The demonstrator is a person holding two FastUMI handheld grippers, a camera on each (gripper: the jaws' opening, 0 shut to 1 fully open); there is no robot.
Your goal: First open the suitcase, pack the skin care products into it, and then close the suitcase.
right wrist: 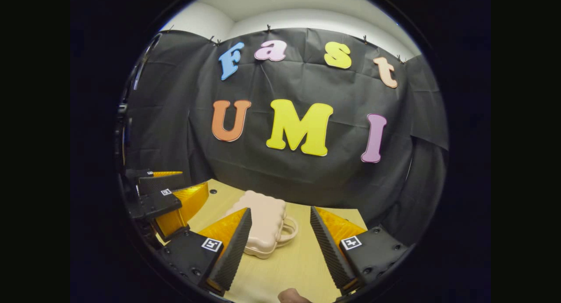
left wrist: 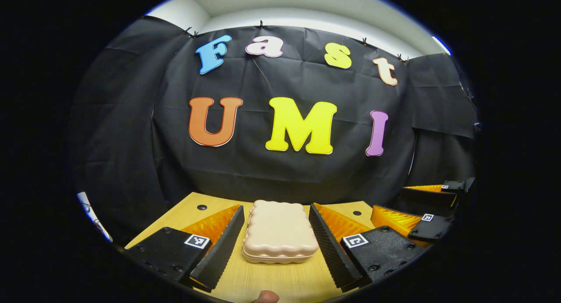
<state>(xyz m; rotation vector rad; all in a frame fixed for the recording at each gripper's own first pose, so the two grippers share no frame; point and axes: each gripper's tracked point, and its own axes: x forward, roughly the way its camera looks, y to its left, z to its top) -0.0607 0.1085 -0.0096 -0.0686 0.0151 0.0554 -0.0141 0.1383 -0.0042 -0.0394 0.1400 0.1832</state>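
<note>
A small beige suitcase (left wrist: pixel 280 233) with a scalloped rim lies flat and closed on the wooden table (left wrist: pixel 271 281). In the left gripper view it sits in line with the gap of my left gripper (left wrist: pixel 276 207), which is open with a finger on each side of the case. In the right gripper view the suitcase (right wrist: pixel 265 222) lies ahead and to the left, its handle (right wrist: pixel 290 230) pointing right. My right gripper (right wrist: pixel 280 210) is open, and one of its fingers (right wrist: pixel 232 246) covers the case's near left corner.
The right gripper (left wrist: pixel 423 219) shows at the right edge of the left gripper view, and the left gripper (right wrist: pixel 164 202) at the left edge of the right gripper view. A fingertip of the person (left wrist: pixel 266 297) peeks in at the bottom. Black cloth closes off the table's far side.
</note>
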